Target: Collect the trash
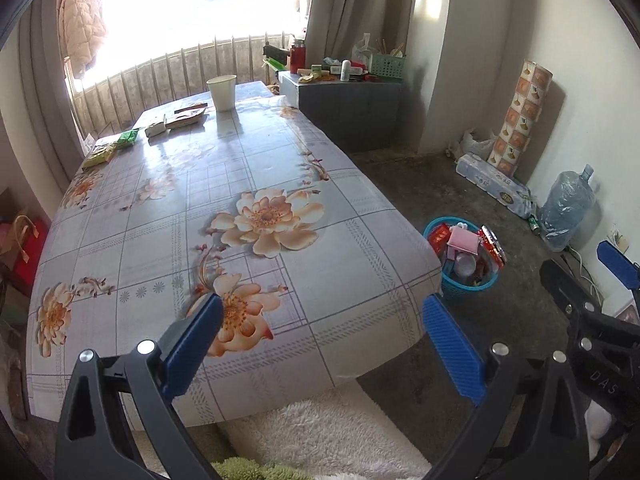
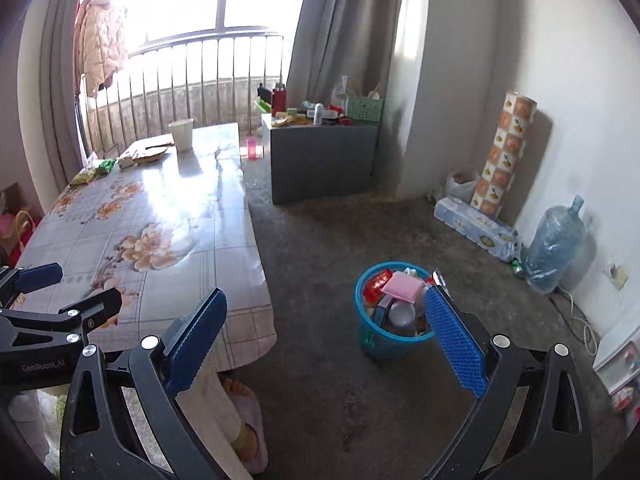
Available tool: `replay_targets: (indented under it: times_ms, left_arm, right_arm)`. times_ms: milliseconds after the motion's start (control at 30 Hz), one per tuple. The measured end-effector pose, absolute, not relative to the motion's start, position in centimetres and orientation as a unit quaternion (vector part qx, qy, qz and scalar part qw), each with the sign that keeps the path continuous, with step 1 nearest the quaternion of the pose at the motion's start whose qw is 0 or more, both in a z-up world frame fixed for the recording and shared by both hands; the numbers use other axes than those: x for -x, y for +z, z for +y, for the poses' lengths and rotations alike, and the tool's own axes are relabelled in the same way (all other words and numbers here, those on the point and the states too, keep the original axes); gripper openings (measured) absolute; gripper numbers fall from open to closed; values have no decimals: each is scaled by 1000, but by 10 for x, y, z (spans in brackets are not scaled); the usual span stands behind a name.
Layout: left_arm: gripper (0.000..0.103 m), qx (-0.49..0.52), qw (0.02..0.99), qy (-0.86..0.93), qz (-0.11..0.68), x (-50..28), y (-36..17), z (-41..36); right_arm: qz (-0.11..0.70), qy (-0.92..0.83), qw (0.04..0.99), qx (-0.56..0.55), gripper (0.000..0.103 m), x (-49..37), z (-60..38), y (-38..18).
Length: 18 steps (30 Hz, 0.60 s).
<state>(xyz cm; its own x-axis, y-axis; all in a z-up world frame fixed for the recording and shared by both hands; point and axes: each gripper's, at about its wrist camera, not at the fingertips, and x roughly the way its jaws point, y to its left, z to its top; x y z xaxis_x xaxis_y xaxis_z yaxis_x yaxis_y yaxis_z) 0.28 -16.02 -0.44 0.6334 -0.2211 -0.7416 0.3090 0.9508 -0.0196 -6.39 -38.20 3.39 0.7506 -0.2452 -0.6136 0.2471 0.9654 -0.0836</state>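
A blue bin [image 1: 464, 286] [image 2: 380, 340] full of packets and a pink box stands on the floor beside the table's near right corner. My left gripper [image 1: 322, 306] hangs open and empty over the near end of the flowered table [image 1: 168, 240]. My right gripper [image 2: 326, 298] is open and empty above the floor, its right finger in front of the bin. At the table's far end lie a white paper cup [image 1: 222, 92] [image 2: 181, 134], a brown packet [image 1: 186, 119], a white wrapper [image 1: 155, 129] and green packets [image 1: 128, 139] [image 1: 98, 157]. The right gripper's tip [image 1: 616, 264] shows at the left wrist view's right edge.
A grey cabinet [image 2: 320, 160] crowded with bottles and a green basket stands past the table. A patterned roll [image 2: 502, 156], a paper pack [image 2: 476, 232] and a water jug [image 2: 554, 240] line the right wall. A pink cup [image 2: 251, 148] sits on the floor. A slippered foot [image 2: 246, 420] rests under the table edge.
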Motion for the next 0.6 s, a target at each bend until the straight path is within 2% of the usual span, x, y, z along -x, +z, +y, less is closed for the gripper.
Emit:
replay_targets:
  times_ms: [200, 600]
  left_arm:
    - [98, -30, 909, -108, 401, -6, -6, -135]
    - [98, -15, 877, -70, 476, -35, -22, -126]
  right_arm:
    - [409, -131, 903, -7, 95, 54, -373, 14]
    - [443, -132, 887, -11, 95, 47, -369, 2]
